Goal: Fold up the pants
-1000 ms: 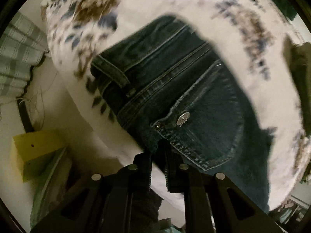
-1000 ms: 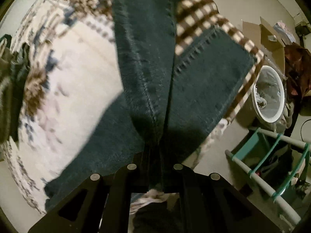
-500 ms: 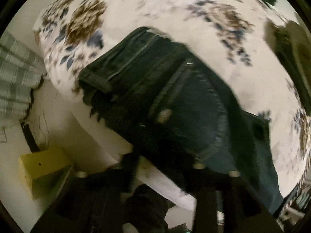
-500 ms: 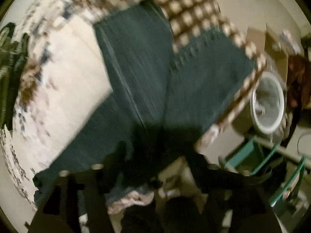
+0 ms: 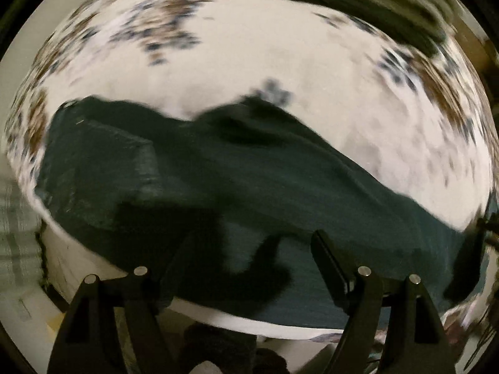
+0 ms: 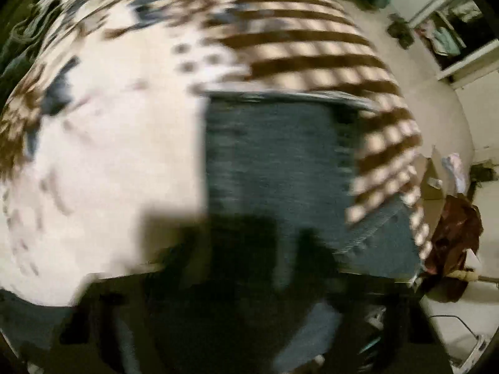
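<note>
Dark blue jeans lie flat along the near edge of a bed with a white floral sheet. My left gripper points down over them, its jaws still opening. The fingers stand wide apart and hold nothing, with denim below the gap. In the right wrist view a jeans leg runs up to its hem, which lies on a brown checked blanket. My right gripper is a dark blur low over that leg. Its jaws are closing, and the blur hides whether they pinch denim.
A dark green garment lies at the far side of the bed. Green plaid cloth hangs off the left. Right of the bed are a cardboard box, a brown garment and a white shelf unit on a pale floor.
My left gripper let go of the waistband, opened wide and slid sideways along the jeans while rolling. My right gripper released the leg seam and moved along the leg; its view is now smeared.
</note>
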A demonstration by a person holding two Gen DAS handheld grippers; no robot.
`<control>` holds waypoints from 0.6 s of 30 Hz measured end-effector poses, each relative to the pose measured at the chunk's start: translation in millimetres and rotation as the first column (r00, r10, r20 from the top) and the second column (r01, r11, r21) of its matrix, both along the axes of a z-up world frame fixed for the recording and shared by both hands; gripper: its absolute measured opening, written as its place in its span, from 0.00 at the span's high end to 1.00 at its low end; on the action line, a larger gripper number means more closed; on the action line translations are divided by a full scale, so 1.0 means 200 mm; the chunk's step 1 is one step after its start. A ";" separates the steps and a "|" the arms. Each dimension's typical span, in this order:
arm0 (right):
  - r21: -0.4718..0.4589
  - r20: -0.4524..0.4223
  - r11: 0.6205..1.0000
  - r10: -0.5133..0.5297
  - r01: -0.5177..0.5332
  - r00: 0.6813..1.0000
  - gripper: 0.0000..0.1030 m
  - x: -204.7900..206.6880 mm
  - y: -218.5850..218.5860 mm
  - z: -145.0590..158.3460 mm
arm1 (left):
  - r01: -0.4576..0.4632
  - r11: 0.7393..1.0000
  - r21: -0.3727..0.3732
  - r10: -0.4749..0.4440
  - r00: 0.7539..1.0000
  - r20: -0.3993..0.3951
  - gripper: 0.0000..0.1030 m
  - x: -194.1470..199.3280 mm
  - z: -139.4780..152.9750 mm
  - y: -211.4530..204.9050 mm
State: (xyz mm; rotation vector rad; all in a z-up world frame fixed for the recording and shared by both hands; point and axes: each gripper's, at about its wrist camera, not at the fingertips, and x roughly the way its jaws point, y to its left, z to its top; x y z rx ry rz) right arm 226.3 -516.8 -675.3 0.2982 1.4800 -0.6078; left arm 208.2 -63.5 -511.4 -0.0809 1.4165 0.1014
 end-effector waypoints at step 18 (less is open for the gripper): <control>0.447 0.194 0.707 -0.675 0.548 0.712 0.62 -1.06 -0.70 0.00 | 0.073 0.997 -0.006 -0.073 0.993 -0.089 0.26 -0.09 -0.18 -0.15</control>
